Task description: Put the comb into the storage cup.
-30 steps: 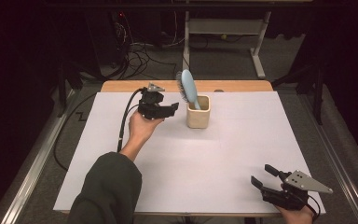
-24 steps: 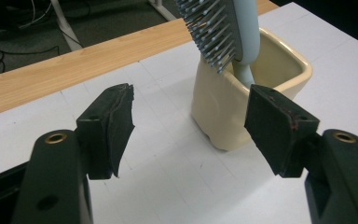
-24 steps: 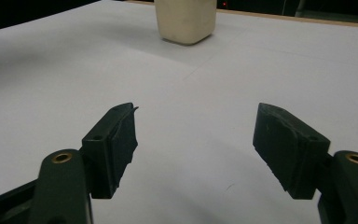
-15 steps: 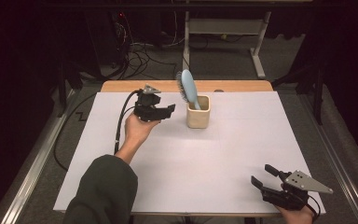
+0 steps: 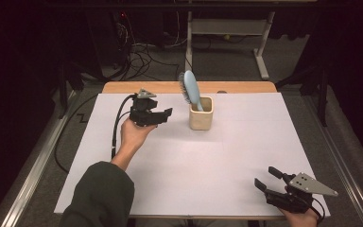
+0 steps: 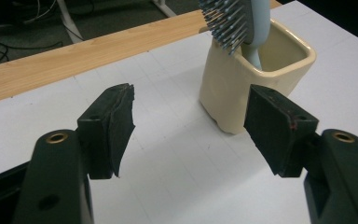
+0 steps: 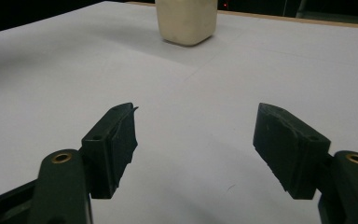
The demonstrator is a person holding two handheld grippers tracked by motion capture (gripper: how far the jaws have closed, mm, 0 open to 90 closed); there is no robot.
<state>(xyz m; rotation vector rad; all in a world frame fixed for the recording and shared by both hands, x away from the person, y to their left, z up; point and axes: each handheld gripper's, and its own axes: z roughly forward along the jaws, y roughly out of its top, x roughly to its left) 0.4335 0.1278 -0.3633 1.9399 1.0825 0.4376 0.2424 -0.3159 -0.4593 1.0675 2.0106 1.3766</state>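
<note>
Nowhere on the cup (image 6: 242, 88) or hairbrush (image 6: 235, 21) is writing legible.

Left gripper (image 5: 166, 115) held off the table in the left hand (image 5: 133, 133), forearm in a dark sleeve (image 5: 100, 196) coming in from the bottom left, jaws pointing right, apart with nothing between them. Cable trailing down past the wrist. Right gripper (image 5: 267, 178) low at the near right corner, gripped from below by the right hand (image 5: 303, 217), grey plate on top, jaws aimed up-left, spread wide, holding nothing.
</note>
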